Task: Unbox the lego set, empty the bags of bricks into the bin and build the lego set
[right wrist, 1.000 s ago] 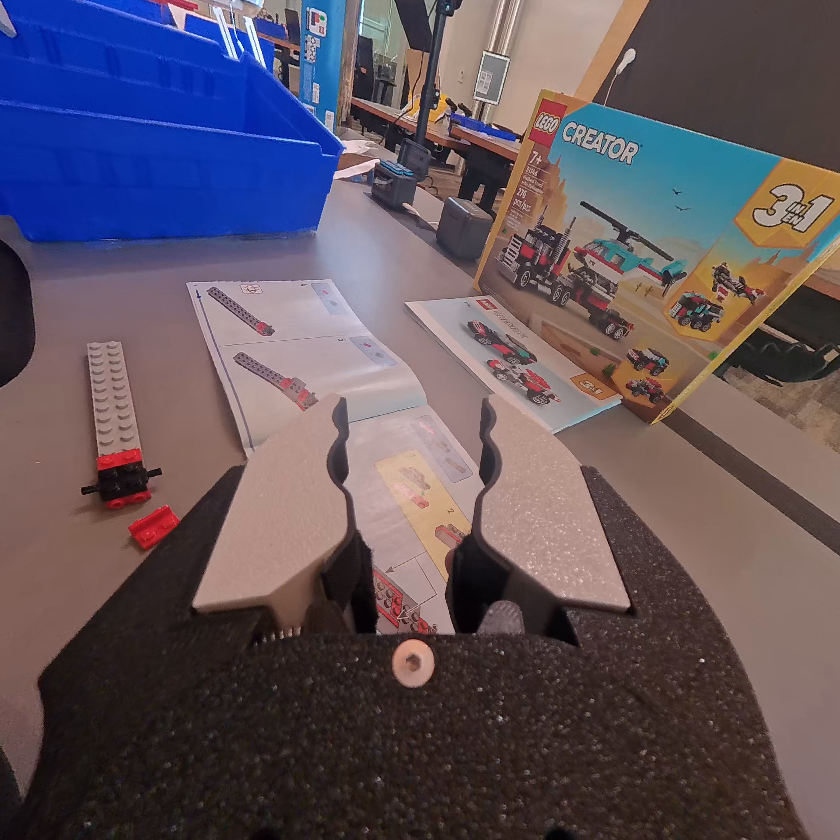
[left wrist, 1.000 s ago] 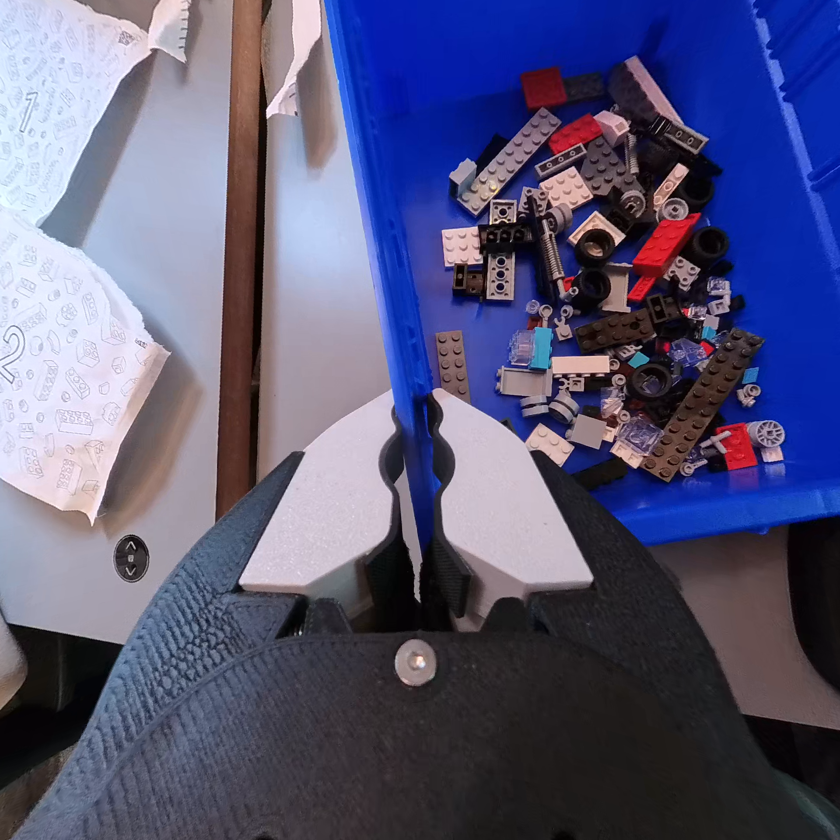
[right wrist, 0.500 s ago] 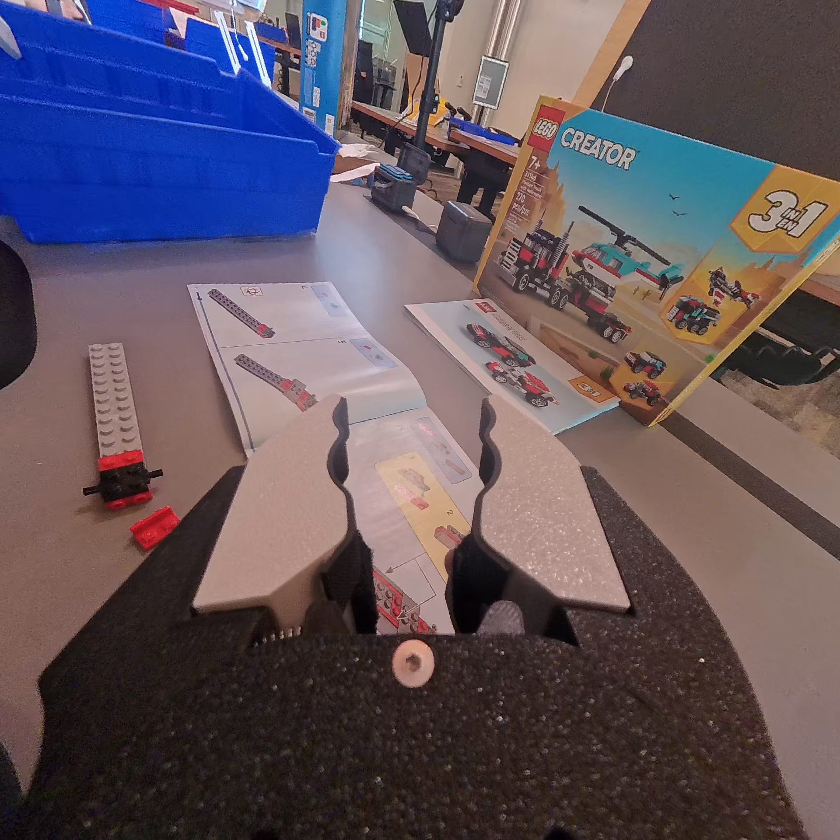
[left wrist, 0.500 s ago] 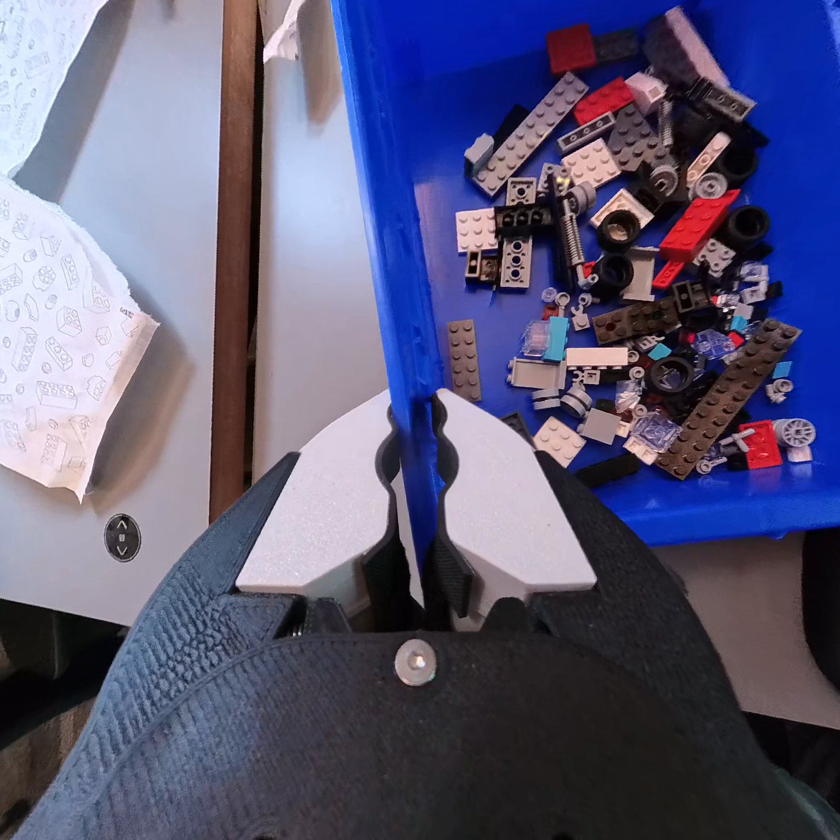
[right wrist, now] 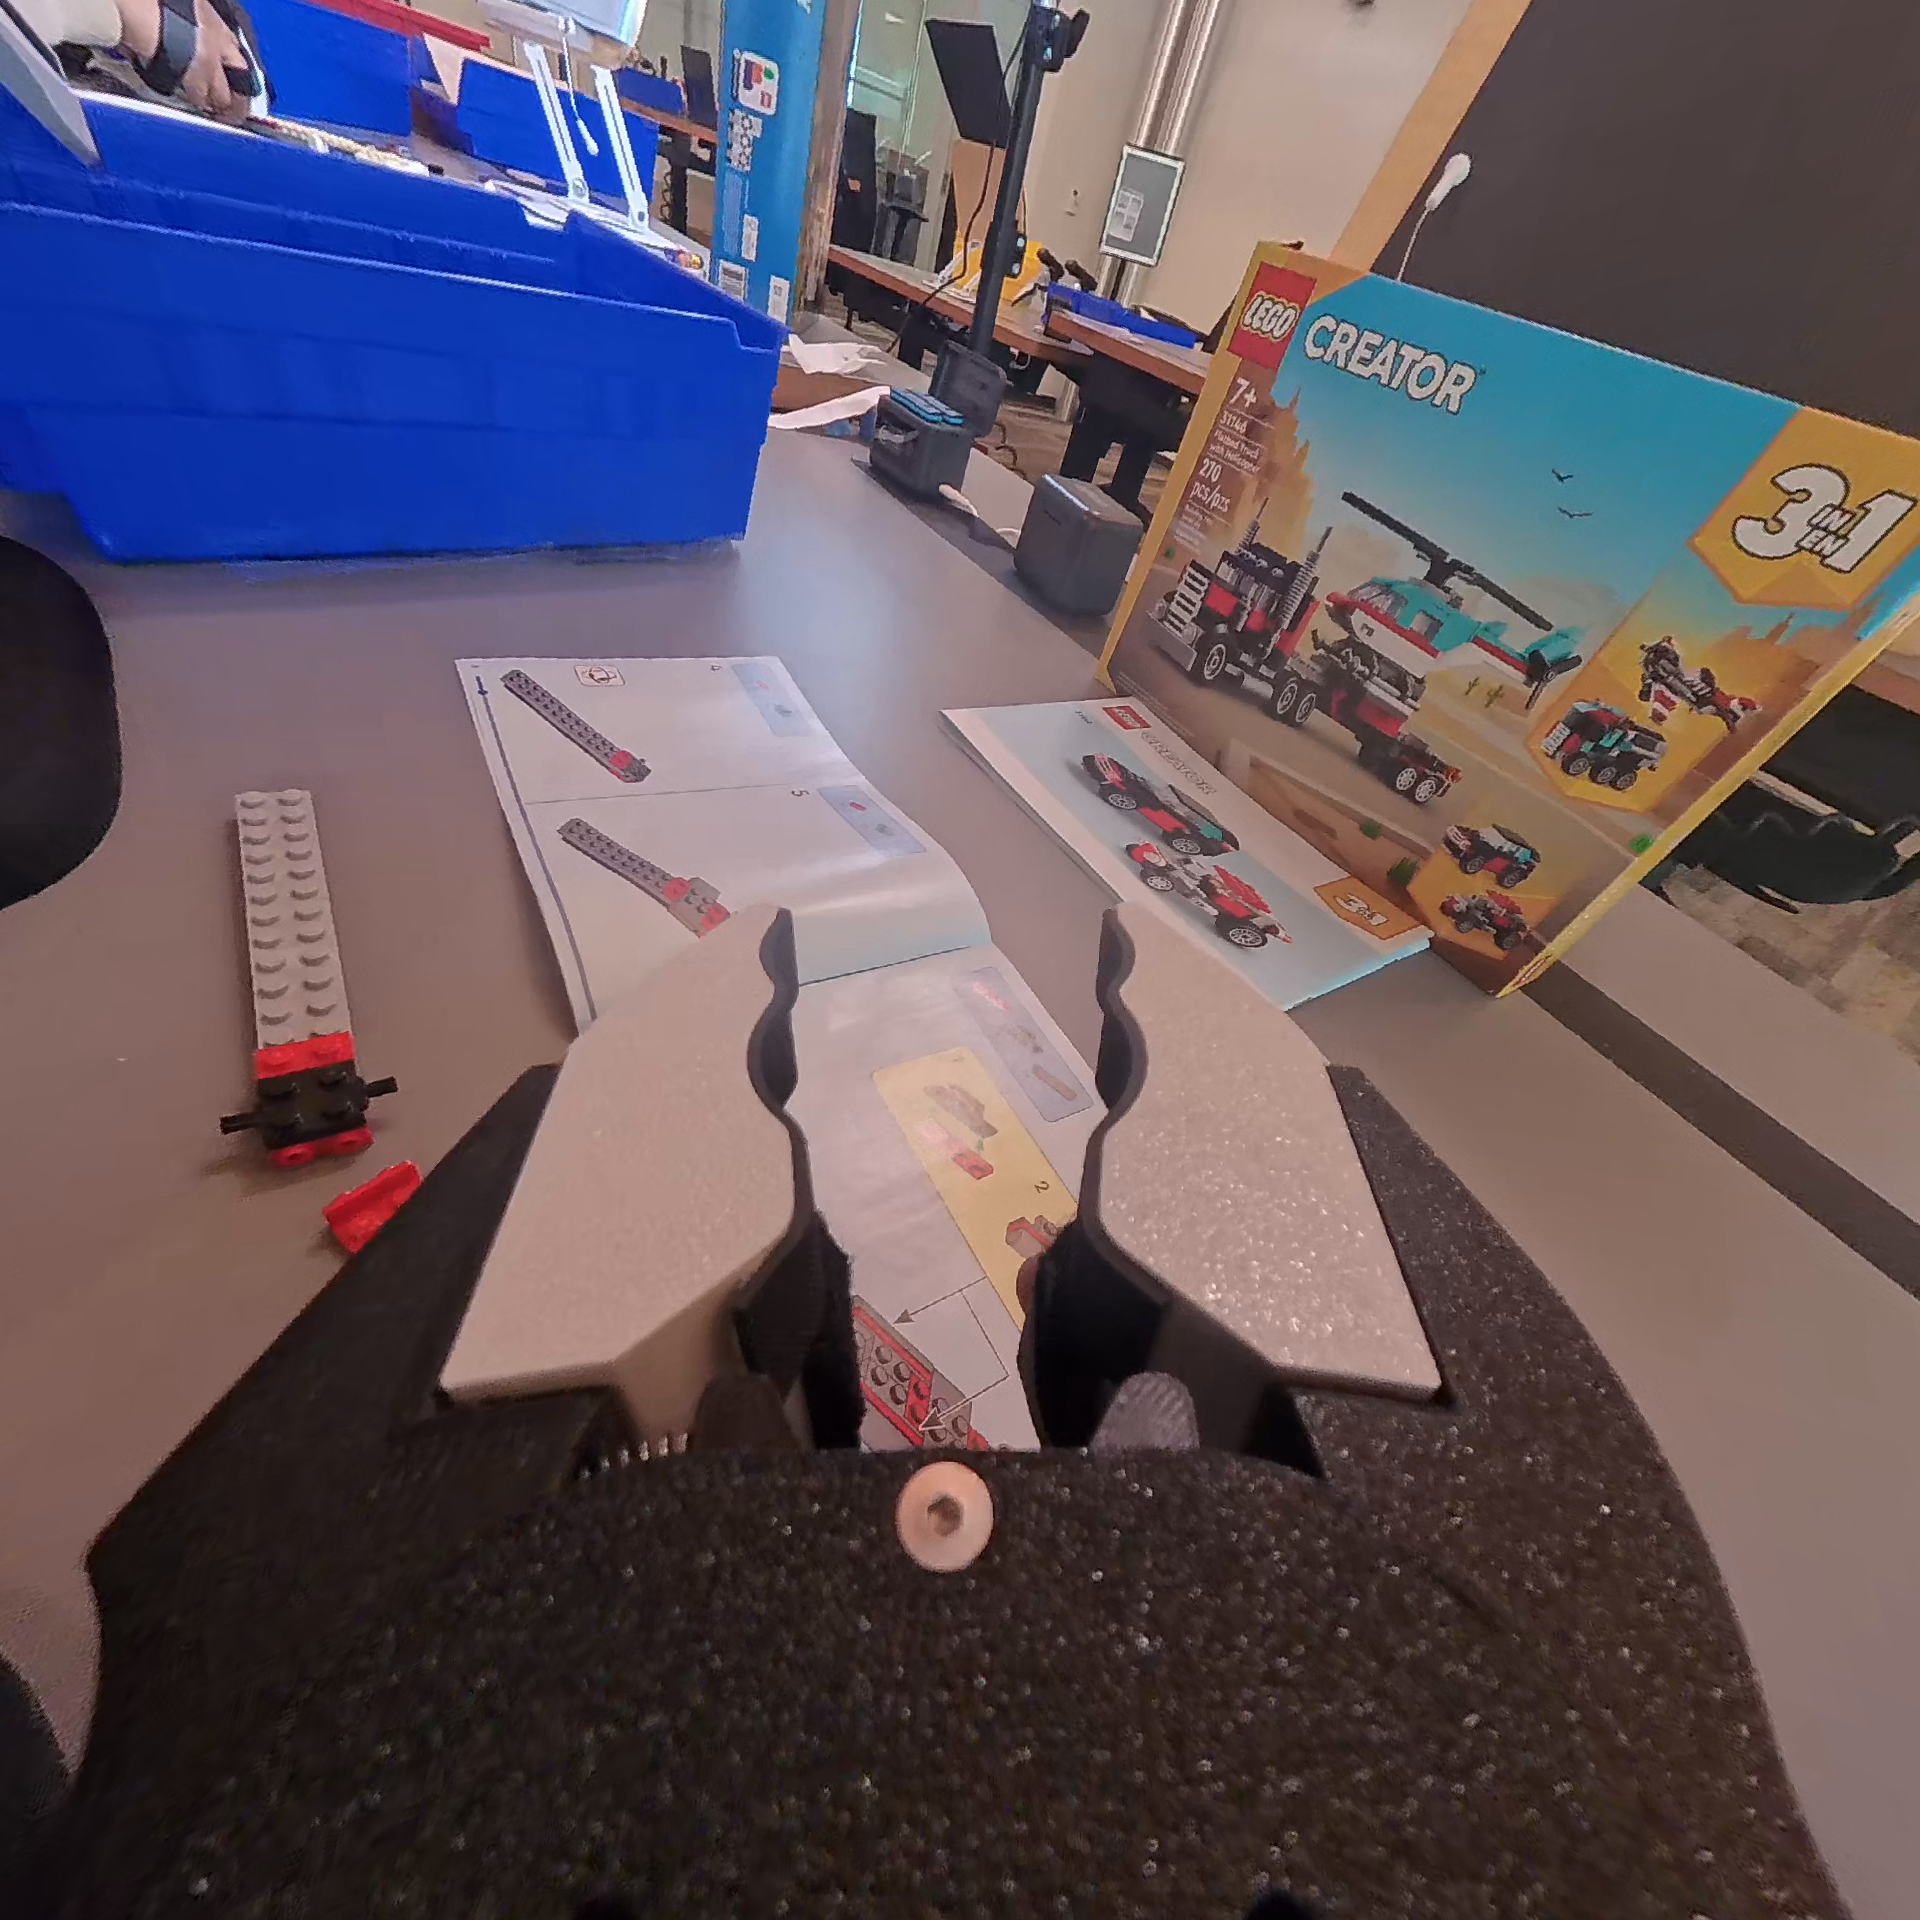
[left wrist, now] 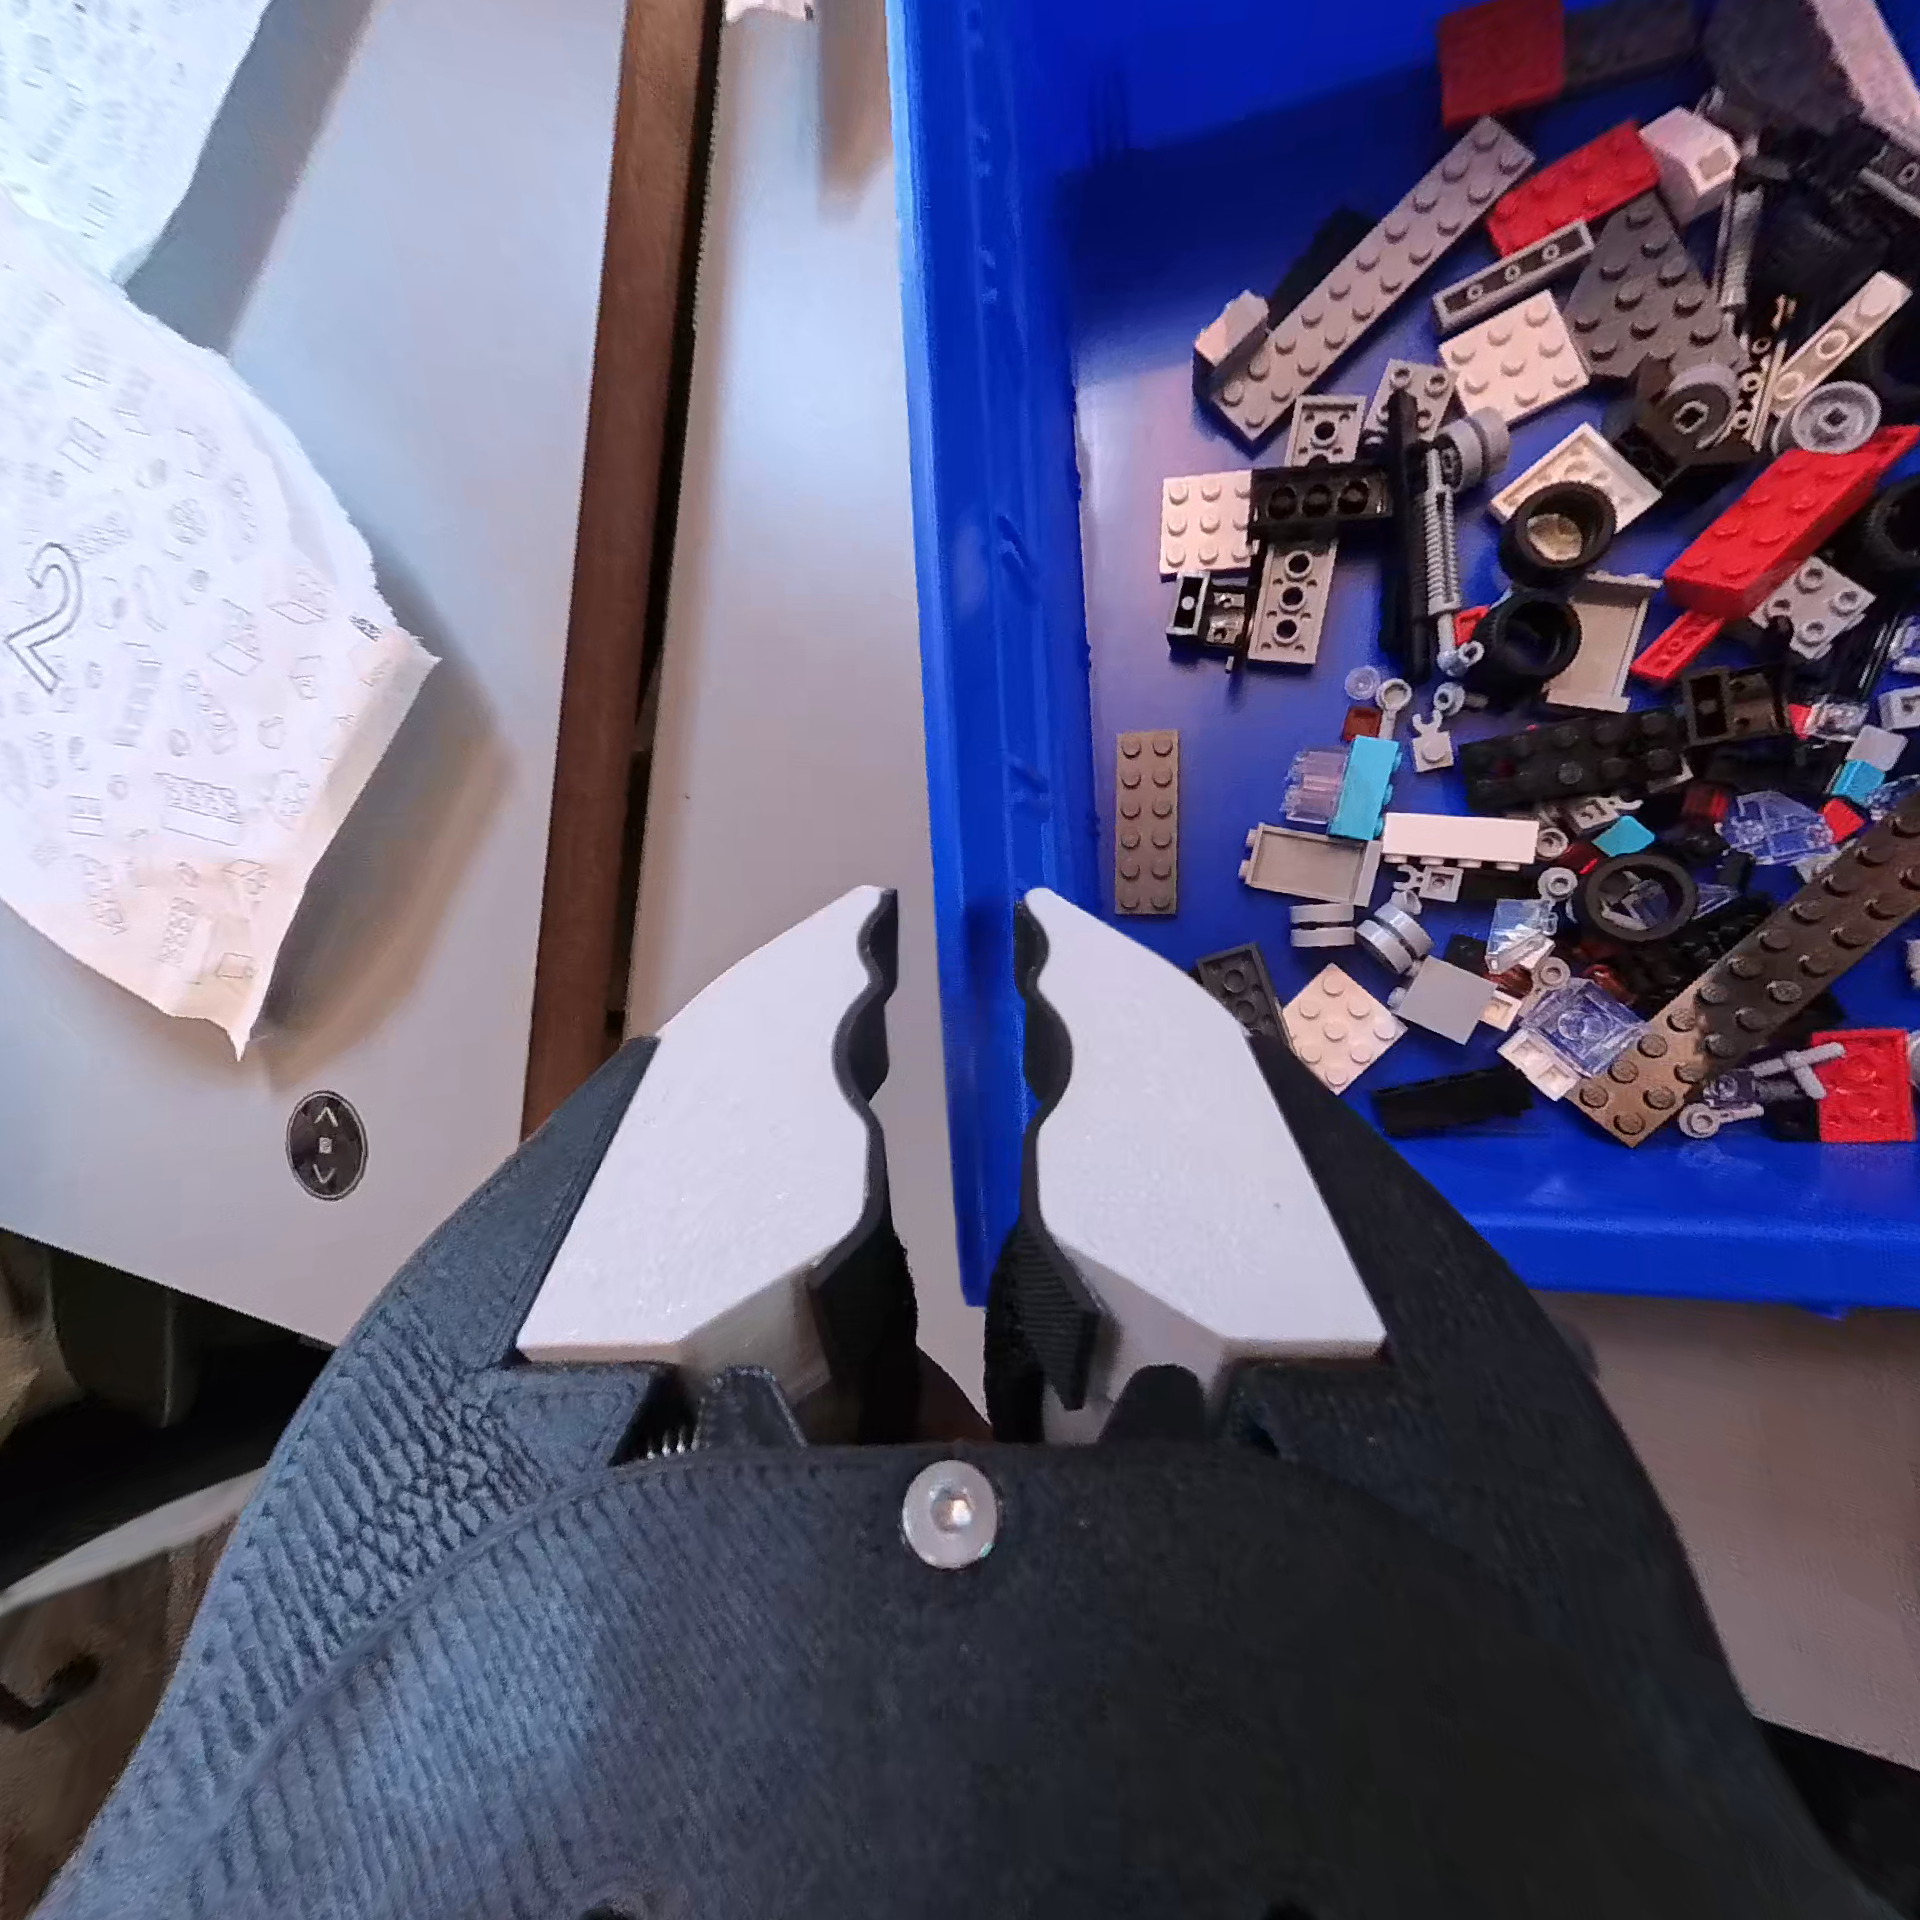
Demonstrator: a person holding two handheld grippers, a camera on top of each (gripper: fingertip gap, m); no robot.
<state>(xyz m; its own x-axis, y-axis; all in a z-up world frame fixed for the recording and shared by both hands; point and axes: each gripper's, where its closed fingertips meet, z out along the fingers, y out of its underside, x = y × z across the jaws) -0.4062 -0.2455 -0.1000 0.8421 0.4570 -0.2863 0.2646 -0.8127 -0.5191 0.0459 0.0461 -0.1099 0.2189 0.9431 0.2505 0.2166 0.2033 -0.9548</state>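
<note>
Once clamped, left gripper (left wrist: 948,909) now straddles bin wall (left wrist: 977,665).

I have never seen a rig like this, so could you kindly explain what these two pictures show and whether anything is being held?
There is no robot: a person holds a two-finger gripper in each hand, each with a camera looking along its fingers. The left camera shows the left gripper open astride the wall of a blue plastic bin of loose bricks, not clamping it; a torn white paper bag lies on the grey table. The right camera shows the right gripper open and empty over an open instruction booklet. Beside it lie a long grey plate with red and black bricks attached, a loose red piece and the colourful cardboard box.
</note>
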